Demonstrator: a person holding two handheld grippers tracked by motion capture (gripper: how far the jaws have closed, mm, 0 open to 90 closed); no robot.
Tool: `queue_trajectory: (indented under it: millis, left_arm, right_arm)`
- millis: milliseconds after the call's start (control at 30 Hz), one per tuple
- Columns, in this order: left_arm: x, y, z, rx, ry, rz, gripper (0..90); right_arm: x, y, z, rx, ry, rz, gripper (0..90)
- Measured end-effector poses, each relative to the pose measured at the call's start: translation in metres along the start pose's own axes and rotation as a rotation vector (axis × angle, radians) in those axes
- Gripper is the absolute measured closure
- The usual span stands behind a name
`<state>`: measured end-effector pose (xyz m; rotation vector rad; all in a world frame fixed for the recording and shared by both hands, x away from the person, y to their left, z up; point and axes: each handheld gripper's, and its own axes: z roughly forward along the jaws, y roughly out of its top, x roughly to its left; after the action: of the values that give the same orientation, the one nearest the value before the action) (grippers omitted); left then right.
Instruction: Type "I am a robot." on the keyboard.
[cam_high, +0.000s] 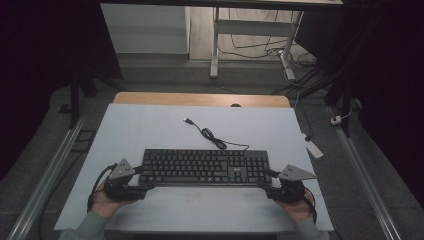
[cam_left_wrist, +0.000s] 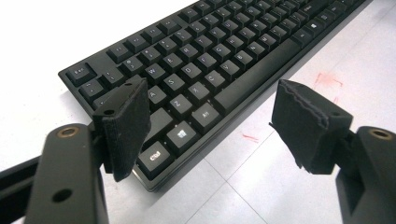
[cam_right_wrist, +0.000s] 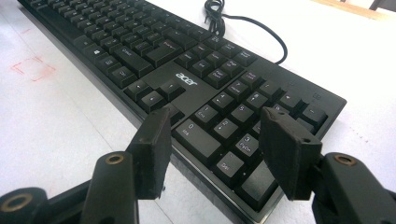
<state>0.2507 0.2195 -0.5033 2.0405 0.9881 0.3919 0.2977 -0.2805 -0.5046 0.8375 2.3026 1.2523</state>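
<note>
Flanking the black keyboard (cam_high: 204, 167) lying flat on the bench (cam_high: 150, 130), I have my left claw (cam_high: 141, 181) at its near-left corner and my right claw (cam_high: 265, 181) at its near-right corner, both spread wide, gripping nothing.

The black keyboard (cam_high: 204, 167) lies across the near middle of the white board (cam_high: 150, 130), blocking both grippers' way forward. Its cable (cam_high: 212, 136) loops behind it. Bare surface lies open left, right and in front of the keyboard.
</note>
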Motion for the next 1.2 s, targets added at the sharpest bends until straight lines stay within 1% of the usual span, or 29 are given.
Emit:
queue_trajectory:
  millis: [200, 267, 333, 400, 433, 500, 767, 867, 1067, 1167, 1200]
  left_arm:
    - [0.0002, 0.0003, 0.0002, 0.001, 0.005, -0.003, 28.0]
    - [-0.0006, 0.0002, -0.0003, -0.001, 0.006, 0.001, 28.0]
    - [-0.0004, 0.0, -0.0004, -0.001, 0.005, 0.002, 28.0]
    - [0.0004, -0.0004, -0.0004, -0.001, 0.003, -0.001, 28.0]
    - [0.0007, -0.0004, -0.0005, -0.001, 0.004, -0.002, 28.0]
    - [0.0007, -0.0003, -0.0008, -0.003, 0.004, -0.002, 27.9]
    - [0.0, 0.0001, -0.0001, -0.001, 0.005, -0.001, 27.9]
    - [0.0002, 0.0, -0.0004, -0.002, 0.005, -0.001, 27.9]
    - [0.0005, -0.0001, -0.0008, -0.004, 0.007, -0.003, 27.9]
    - [0.0002, 0.0001, -0.0005, -0.003, 0.008, -0.003, 27.9]
    - [0.0002, 0.0001, -0.0004, -0.004, 0.009, -0.003, 27.9]
  right_arm:
    - [0.0006, 0.0007, -0.0011, -0.001, -0.005, -0.005, 44.1]
    - [0.0004, 0.0008, -0.001, -0.01, 0.0, -0.002, 44.1]
    - [0.0002, 0.0011, -0.001, -0.004, -0.005, -0.001, 44.1]
    - [0.0005, 0.0011, 0.0001, -0.011, 0.0, 0.005, 44.1]
    - [0.001, 0.0013, 0.0001, -0.006, -0.006, 0.002, 44.1]
    - [0.0012, 0.0015, 0.0001, -0.002, -0.004, -0.003, 44.2]
    - [0.0006, 0.0011, -0.0002, -0.009, 0.0, 0.003, 44.2]
    - [0.0009, 0.0012, -0.0001, -0.006, -0.007, 0.003, 44.2]
    - [0.0012, 0.0016, 0.0002, -0.004, -0.004, -0.001, 44.2]
    - [0.0015, 0.0016, 0.0002, -0.008, -0.006, 0.004, 44.3]
    - [0.0014, 0.0016, 0.0003, -0.011, 0.0, 0.007, 44.3]
